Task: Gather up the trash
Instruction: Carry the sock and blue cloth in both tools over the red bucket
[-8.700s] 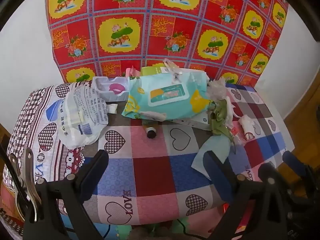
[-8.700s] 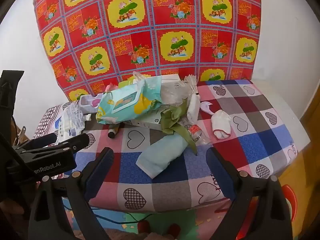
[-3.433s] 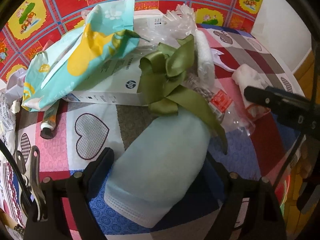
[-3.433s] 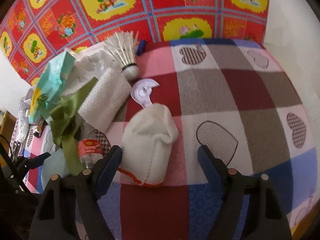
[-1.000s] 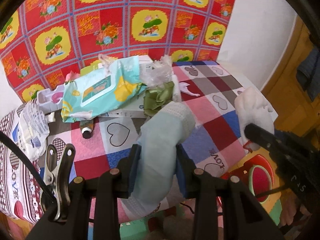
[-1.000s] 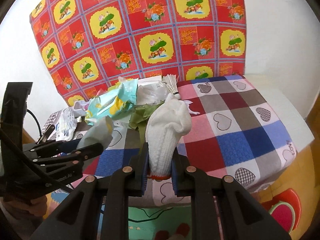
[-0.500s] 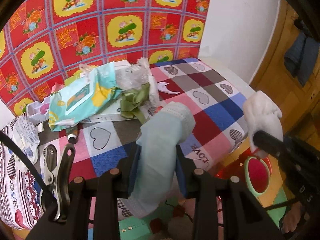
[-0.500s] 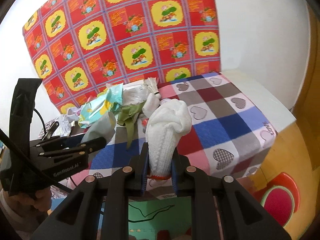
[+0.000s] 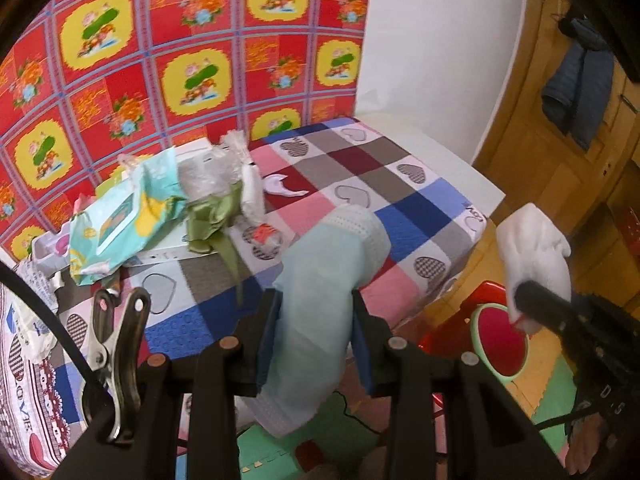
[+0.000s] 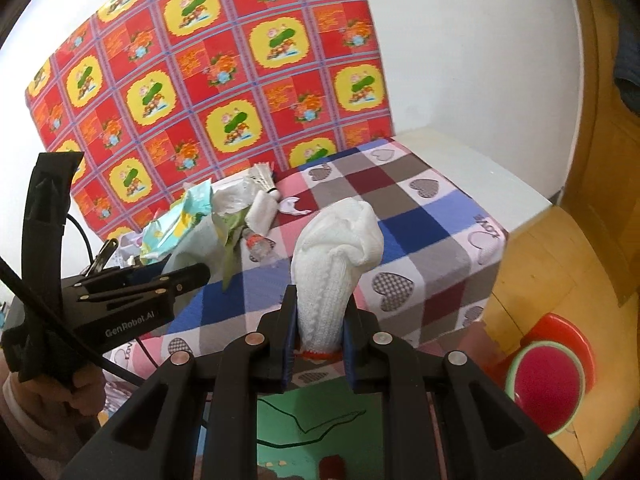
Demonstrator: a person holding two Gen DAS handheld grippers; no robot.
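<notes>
Left wrist view shows the left gripper [image 9: 316,332] squeezing a soft, light blue mask [image 9: 320,300] around its middle, and the right gripper [image 10: 318,340] pinches a floppy white glove [image 10: 334,256] by its cuff, both up above the table [image 10: 420,216] edge.

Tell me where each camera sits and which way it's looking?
Left wrist view: sits on the left gripper, looks down along its fingers at the checkered table and red bin; it grips a light blue face mask; the right gripper shows at the right edge.
Right wrist view: sits on the right gripper, which grips a white glove; the left gripper and a hand show at left.
Both views share the table, trash pile, bin and both held items.
</notes>
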